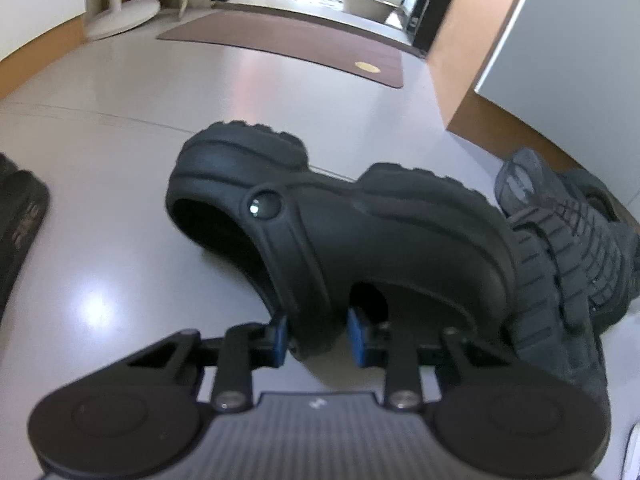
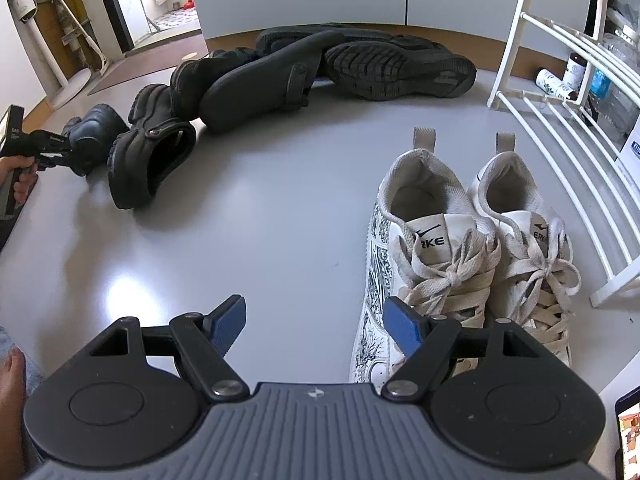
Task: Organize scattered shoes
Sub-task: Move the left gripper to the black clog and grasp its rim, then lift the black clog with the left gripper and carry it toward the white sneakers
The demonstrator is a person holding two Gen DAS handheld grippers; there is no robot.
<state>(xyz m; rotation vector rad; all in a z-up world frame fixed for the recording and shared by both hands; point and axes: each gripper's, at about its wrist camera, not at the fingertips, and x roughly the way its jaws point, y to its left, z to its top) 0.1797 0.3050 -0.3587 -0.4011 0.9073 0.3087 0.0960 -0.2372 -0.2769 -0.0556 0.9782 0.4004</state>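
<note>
Our left gripper (image 1: pixel 320 338) has its fingers clamped on the black clog's (image 1: pixel 320 224) heel strap, on the floor beside the black shoe pile (image 2: pixel 320 64); our right gripper (image 2: pixel 316 326) fingers are spread empty beside the white sneakers (image 2: pixel 460 248).

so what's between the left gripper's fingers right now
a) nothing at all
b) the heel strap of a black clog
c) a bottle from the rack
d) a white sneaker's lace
b: in the left wrist view the left gripper has its blue pads on either side of the heel strap of the black clog, which lies on the grey floor.
</note>
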